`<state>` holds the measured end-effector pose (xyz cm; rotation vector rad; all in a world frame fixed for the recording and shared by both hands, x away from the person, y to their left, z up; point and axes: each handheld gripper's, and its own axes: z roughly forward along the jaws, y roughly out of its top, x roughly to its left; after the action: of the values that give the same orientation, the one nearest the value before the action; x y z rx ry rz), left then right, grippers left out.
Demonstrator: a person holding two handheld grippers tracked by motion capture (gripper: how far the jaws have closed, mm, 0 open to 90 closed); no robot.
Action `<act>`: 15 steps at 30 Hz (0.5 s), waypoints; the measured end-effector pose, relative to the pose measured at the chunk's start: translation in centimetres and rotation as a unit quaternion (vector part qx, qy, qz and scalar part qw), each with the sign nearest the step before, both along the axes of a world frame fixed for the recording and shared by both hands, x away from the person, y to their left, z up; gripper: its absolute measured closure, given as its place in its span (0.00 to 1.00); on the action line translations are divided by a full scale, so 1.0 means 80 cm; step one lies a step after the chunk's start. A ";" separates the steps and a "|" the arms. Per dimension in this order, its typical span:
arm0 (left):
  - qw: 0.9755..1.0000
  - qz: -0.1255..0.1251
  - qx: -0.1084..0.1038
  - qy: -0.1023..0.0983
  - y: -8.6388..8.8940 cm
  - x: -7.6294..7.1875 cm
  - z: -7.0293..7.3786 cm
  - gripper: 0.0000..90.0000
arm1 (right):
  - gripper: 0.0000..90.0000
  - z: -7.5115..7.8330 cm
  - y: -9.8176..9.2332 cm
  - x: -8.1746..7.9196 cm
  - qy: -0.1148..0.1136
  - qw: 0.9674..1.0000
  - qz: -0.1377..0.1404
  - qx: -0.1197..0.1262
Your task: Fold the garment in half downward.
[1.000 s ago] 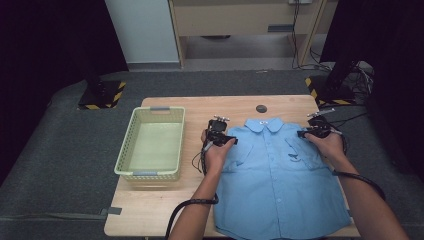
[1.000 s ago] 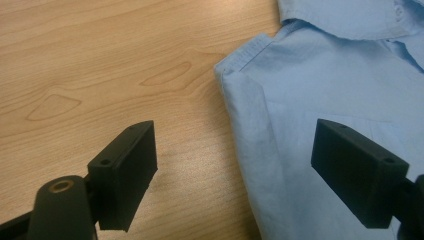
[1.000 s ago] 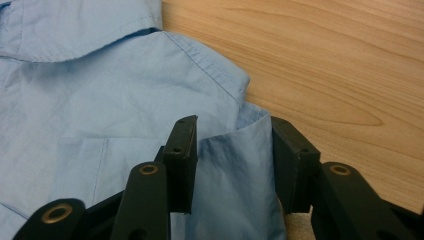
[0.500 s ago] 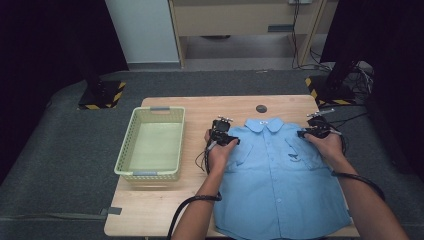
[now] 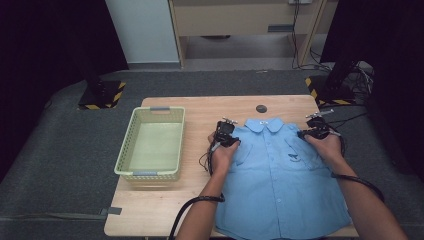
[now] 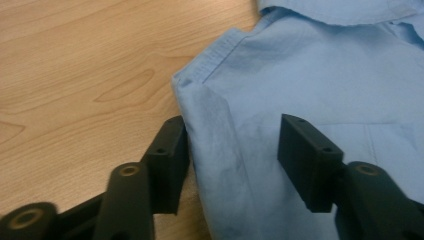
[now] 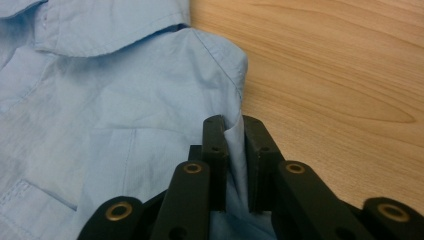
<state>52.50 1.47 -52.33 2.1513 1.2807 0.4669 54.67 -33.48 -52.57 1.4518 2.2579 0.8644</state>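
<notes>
High view: my left tongs (image 5: 226, 133) and right tongs (image 5: 317, 131) sit at the two shoulders of the blue shirt (image 5: 280, 185), which lies flat and face up on the desk (image 5: 200, 112), its collar just beyond and between them.

Left gripper view: my left tongs (image 6: 232, 150) stand half wide, straddling the shirt's shoulder edge (image 6: 235, 145). One jaw rests on bare wood right against the hem, the other on the cloth, and the pads do not press the fabric. These jaws have just been closing, with the shoulder fold between them.

Right gripper view: my right tongs (image 7: 235, 165) are narrow, pinching a raised fold of the shirt's other shoulder (image 7: 150, 110) between the pads. They too have just been closing, on that cloth.

A pale green basket (image 5: 150, 172) stands well off beyond my left tongs, and a small dark disc (image 5: 261, 108) lies ahead of the collar.
</notes>
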 end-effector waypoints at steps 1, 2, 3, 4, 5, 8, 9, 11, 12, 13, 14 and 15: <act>1.000 -0.004 0.001 0.001 -0.002 -0.001 0.001 0.62 | 0.93 0.000 0.001 -0.001 0.001 1.000 0.002 -0.001; 1.000 -0.006 0.000 0.002 -0.003 -0.002 0.001 0.66 | 0.94 0.000 0.001 -0.001 0.002 1.000 0.003 0.001; 1.000 -0.008 -0.001 0.002 -0.004 -0.002 0.001 0.71 | 0.94 0.000 0.002 -0.002 0.003 1.000 0.003 0.002; 1.000 -0.009 -0.002 0.003 -0.005 -0.003 0.002 0.74 | 0.95 0.001 0.002 -0.003 0.004 1.000 0.002 0.002; 1.000 -0.012 -0.003 0.004 -0.006 -0.003 0.002 0.79 | 0.95 0.001 0.003 -0.004 0.003 1.000 0.002 0.003; 1.000 -0.018 -0.012 0.004 -0.007 -0.005 0.001 0.92 | 0.97 0.002 0.004 -0.007 0.000 1.000 0.001 0.004; 1.000 -0.018 -0.013 0.003 -0.007 -0.005 0.001 0.96 | 0.97 0.002 0.004 -0.008 0.000 1.000 0.001 0.004; 1.000 -0.017 -0.013 0.001 -0.006 -0.005 0.001 0.98 | 0.98 0.003 0.005 -0.010 0.000 1.000 0.003 0.003; 1.000 -0.013 -0.010 -0.002 -0.005 -0.004 0.002 0.98 | 0.98 0.004 0.005 -0.010 0.001 1.000 0.002 0.003; 1.000 -0.012 -0.006 -0.008 -0.005 -0.004 0.003 0.98 | 0.99 0.005 0.005 -0.011 0.000 1.000 0.003 0.003; 1.000 -0.013 -0.006 -0.011 -0.004 -0.005 0.005 0.98 | 0.99 0.006 0.006 -0.012 0.000 1.000 0.004 0.003; 1.000 -0.014 -0.005 -0.012 -0.003 -0.005 0.008 0.98 | 0.99 0.008 0.005 -0.013 -0.001 1.000 0.004 0.004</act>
<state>52.13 1.24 -51.73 2.1455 1.2358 0.4736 53.59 -33.04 -51.91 1.4454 2.2620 0.8793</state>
